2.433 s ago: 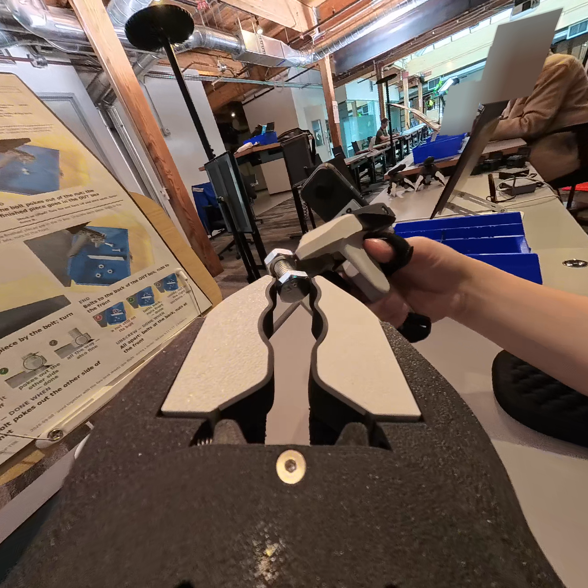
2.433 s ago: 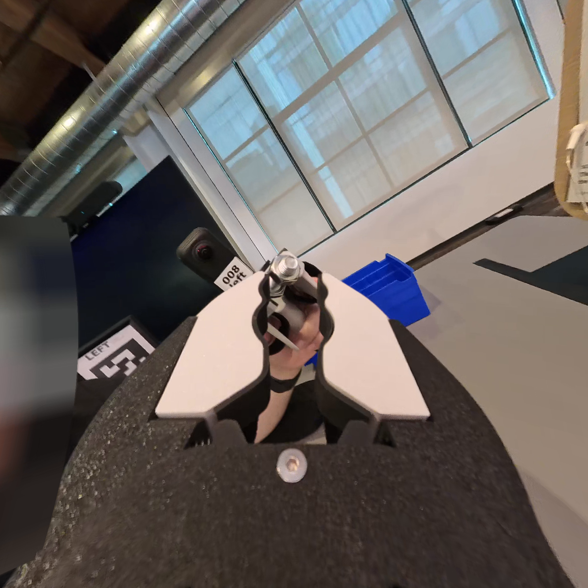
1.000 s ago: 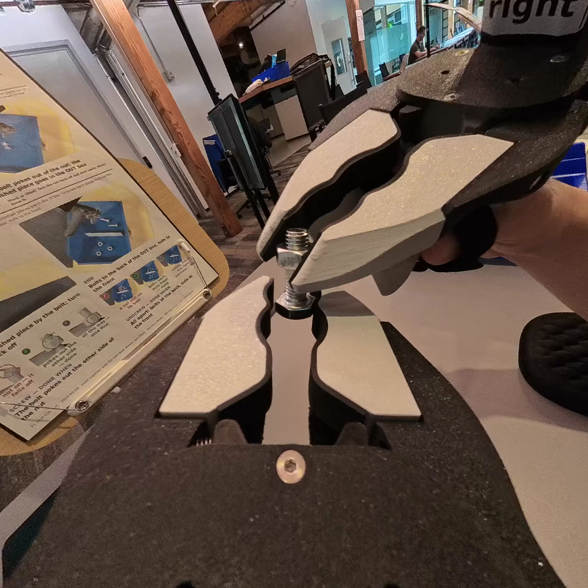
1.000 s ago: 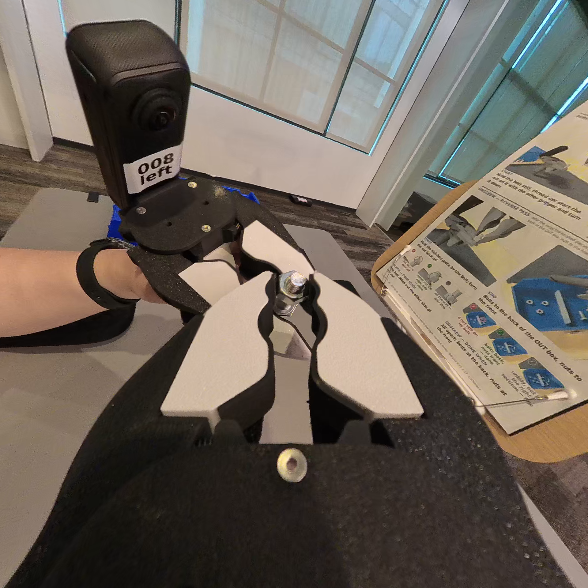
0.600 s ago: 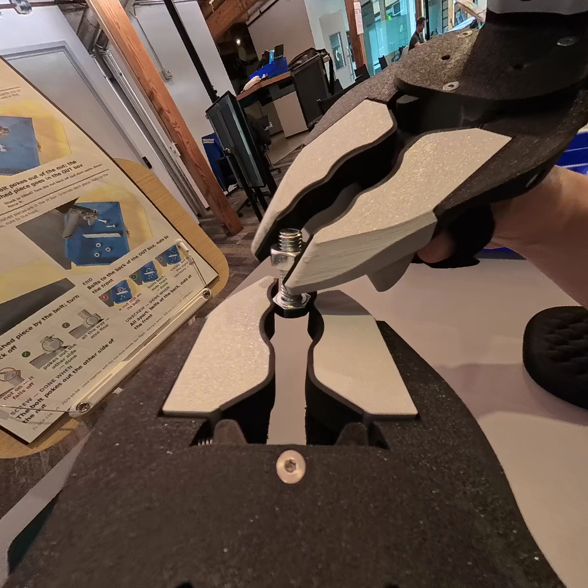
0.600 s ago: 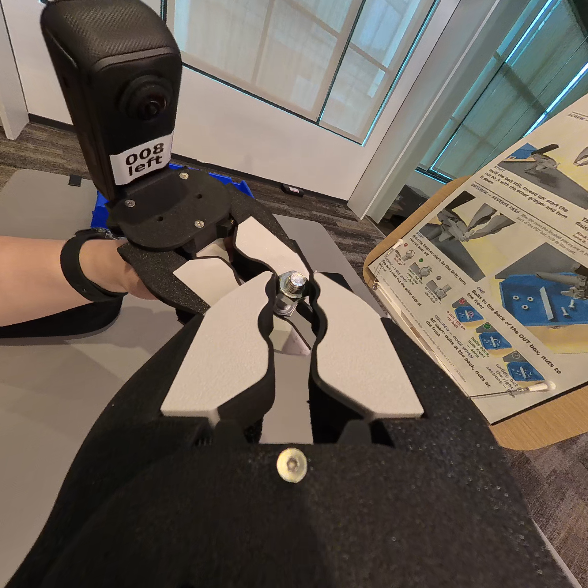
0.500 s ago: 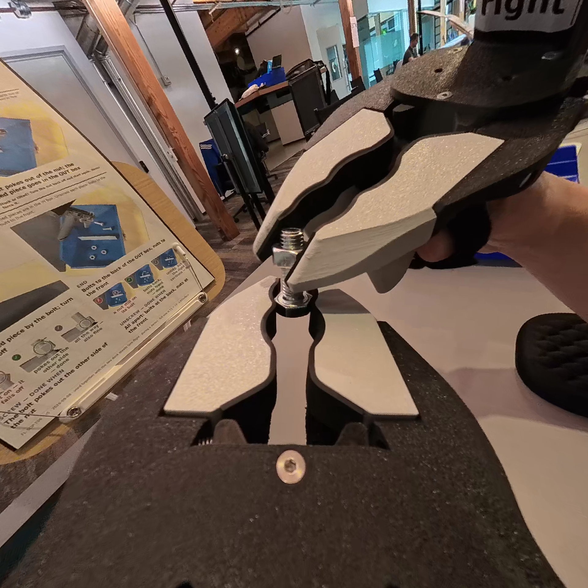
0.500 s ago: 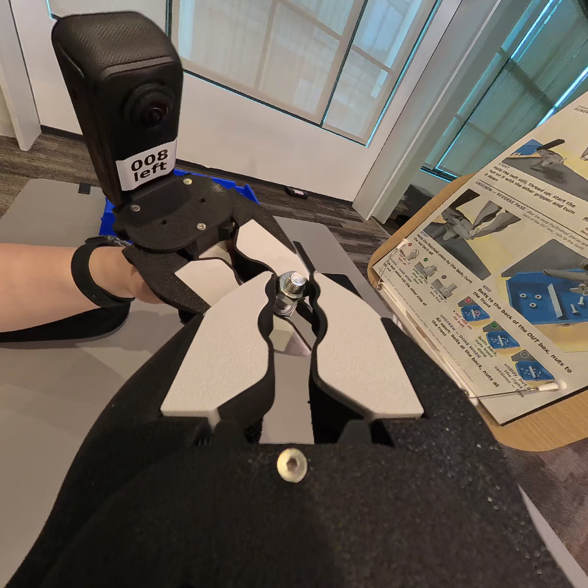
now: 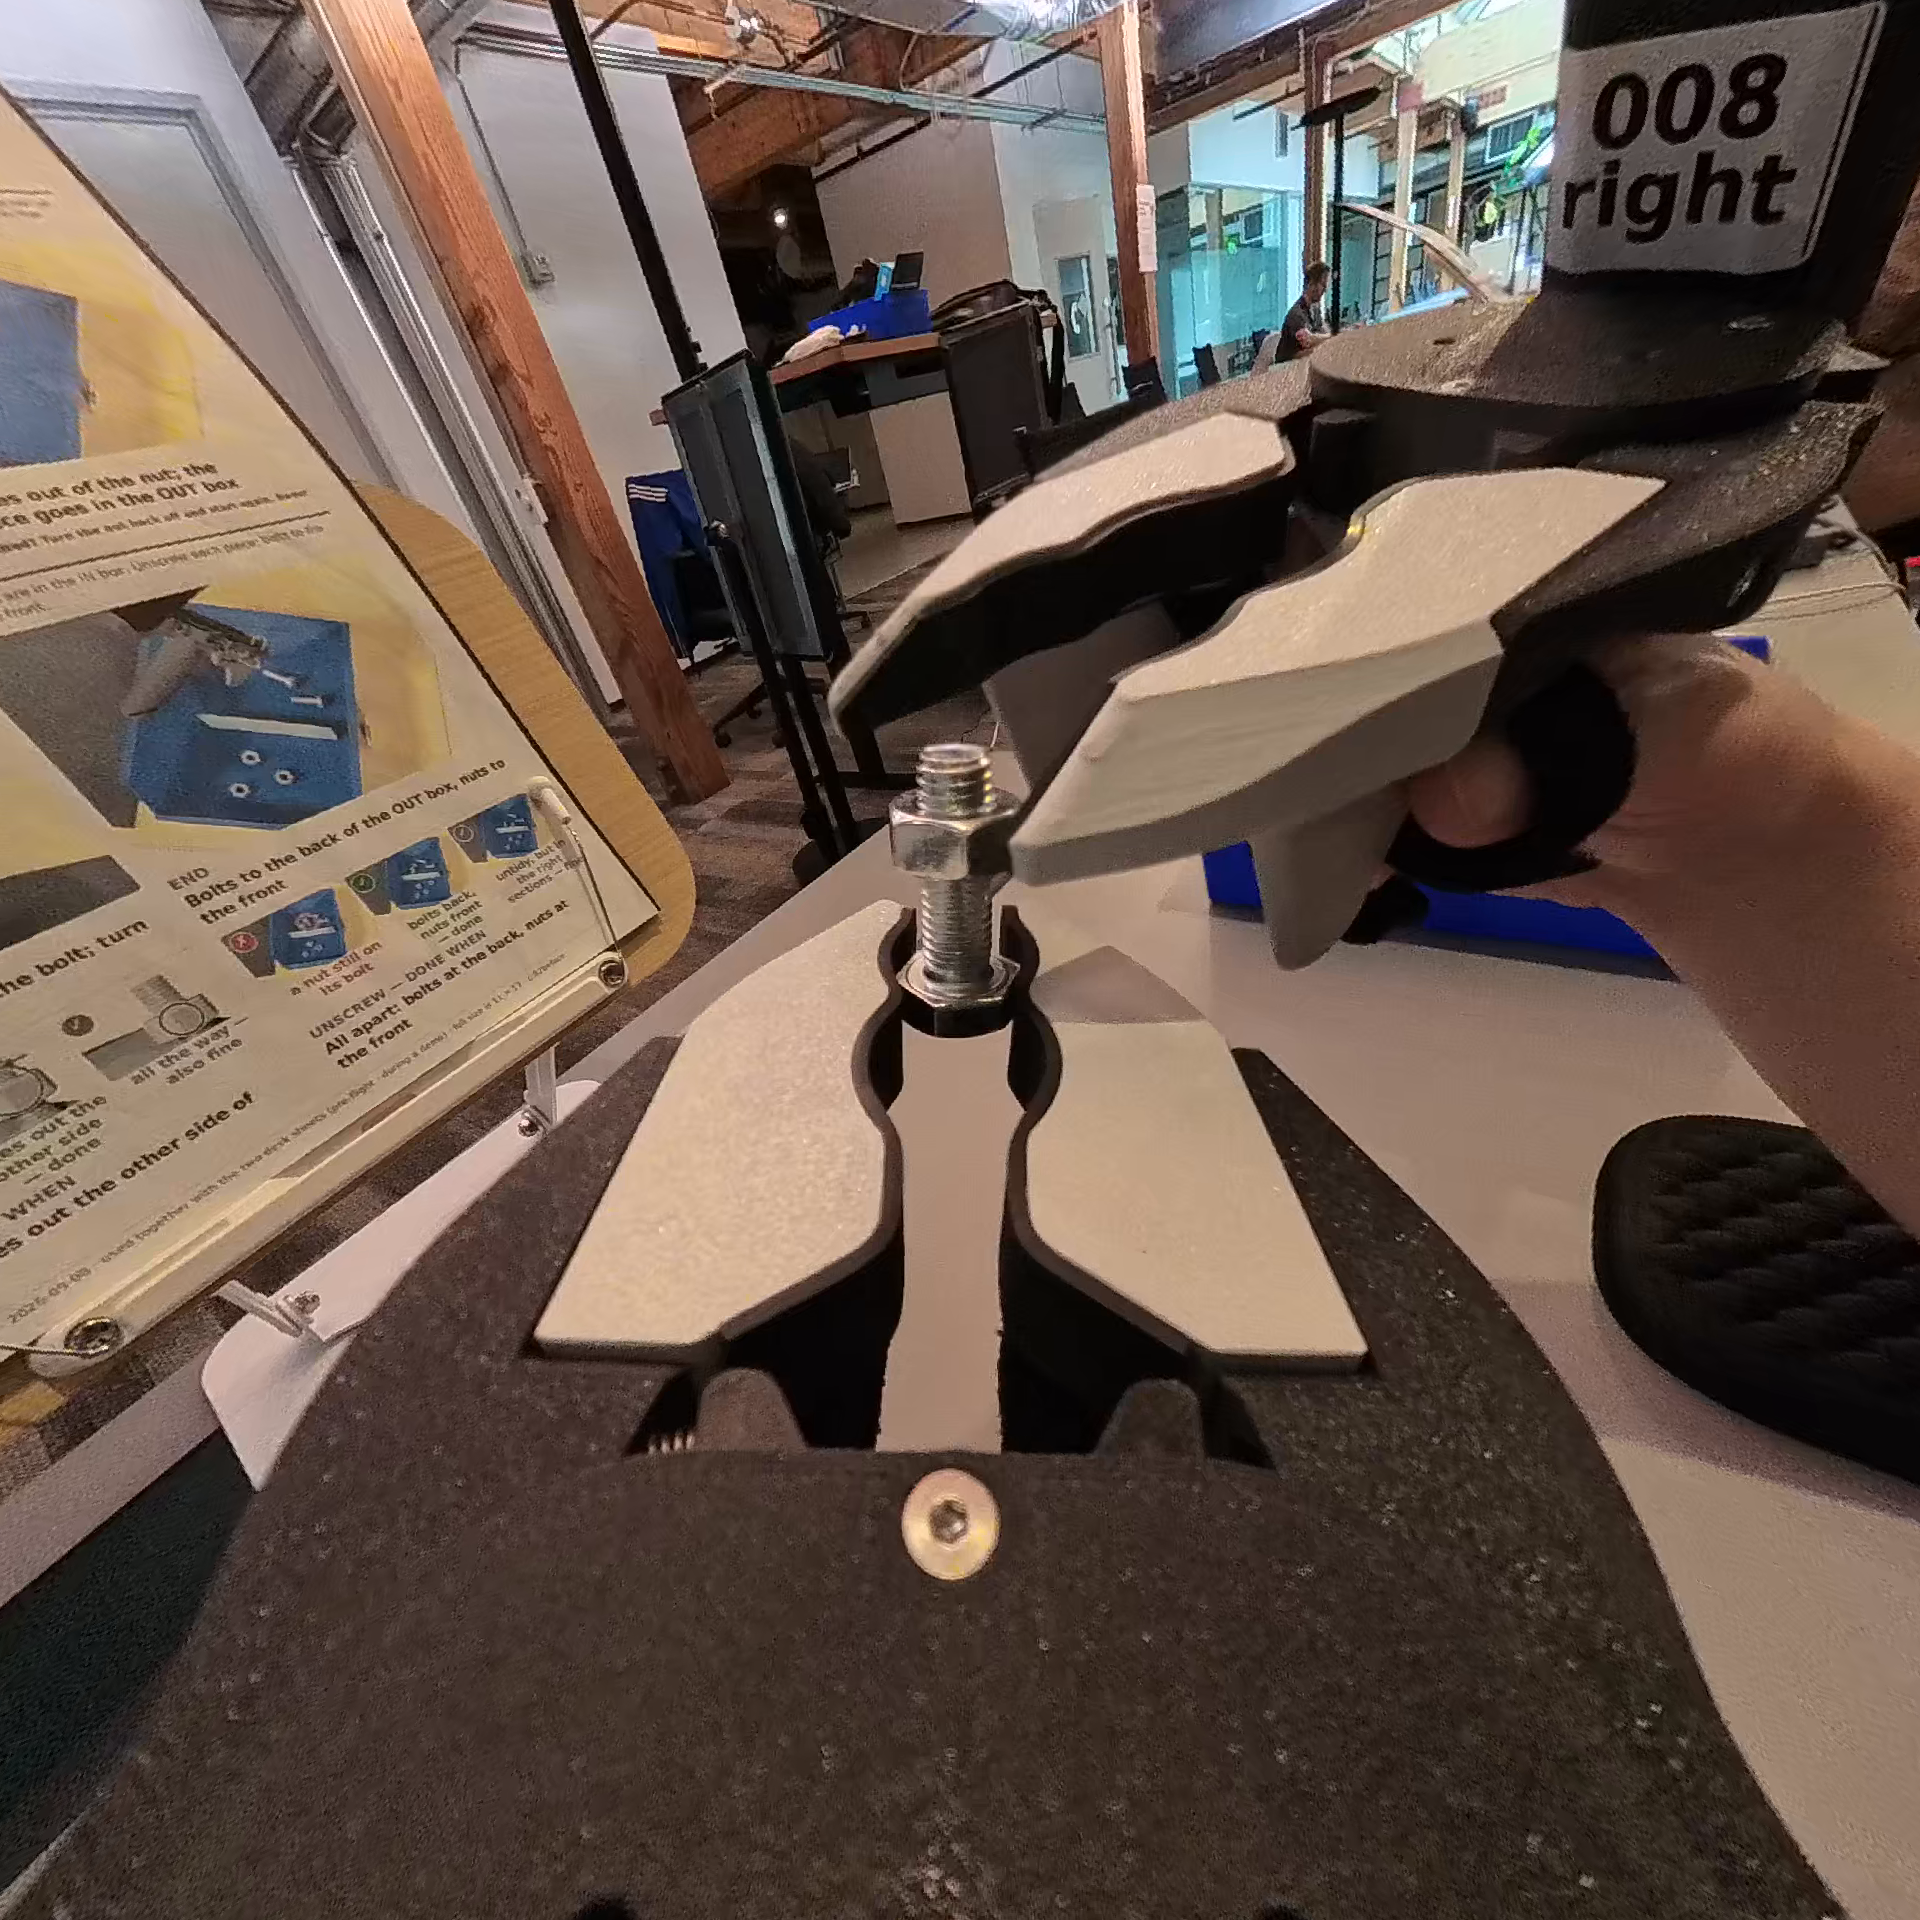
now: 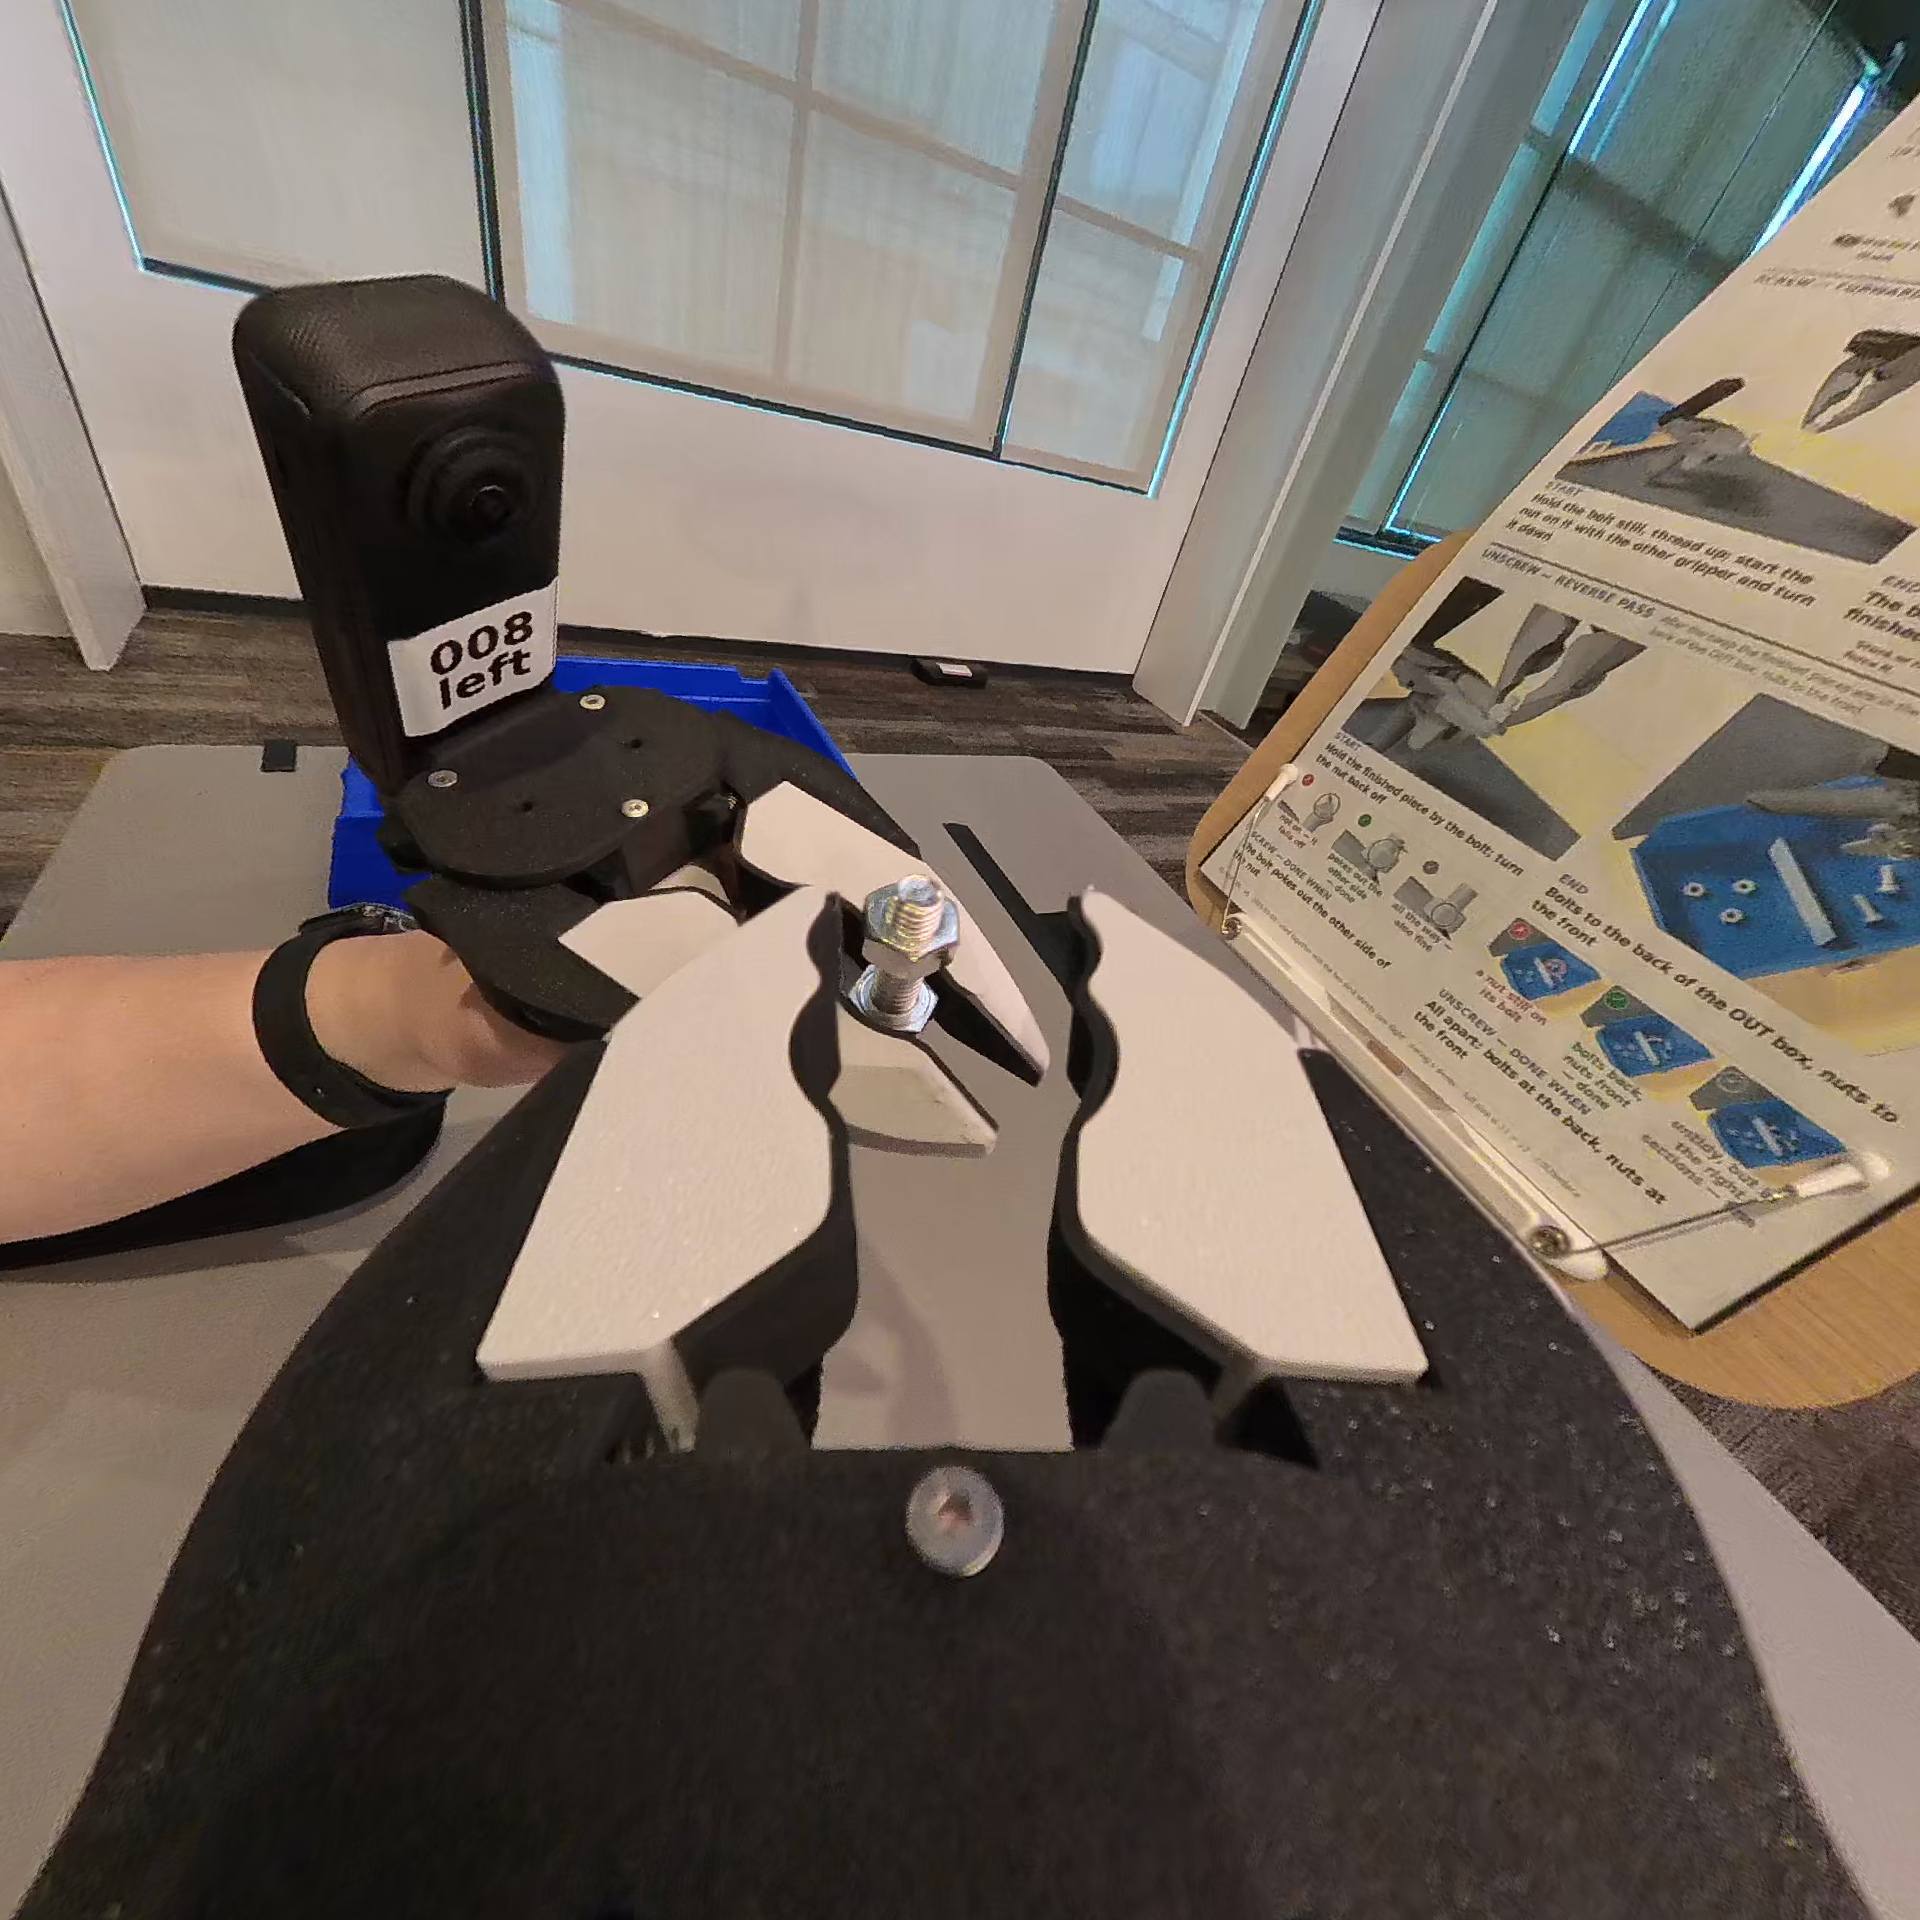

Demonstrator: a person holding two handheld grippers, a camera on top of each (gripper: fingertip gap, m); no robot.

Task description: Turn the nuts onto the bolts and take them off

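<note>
Nearest the left wrist camera, the left gripper [image 9: 961, 1003] is clamped on the head end of the bolt [image 9: 956, 940], its two grey fingers [image 9: 748, 1143] pinching just below the threaded shank so that the bolt stands upright with its thread pointing up; this fixes the bolt against rotation while the other tool works. Partway up the shank sits the hex nut [image 9: 951, 844], well short of the head, with a few threads showing above it. Beyond it, the right gripper [image 10: 961, 940] has its jaws spread apart on either side of the nut and holds nothing; one fingertip [image 9: 1049, 842] lies just beside the nut's flank, and contact cannot be confirmed. By this reading, the spread jaws mark a re-grip between turns; whether the nut is going on or coming off cannot be told. Both tools hover above the grey worktop [image 9: 1455, 1039]. Farther off, an instruction board [image 9: 260, 883] leans at the worktop's left edge, and a blue bin [image 10: 582, 717] stands at its far side.
</note>
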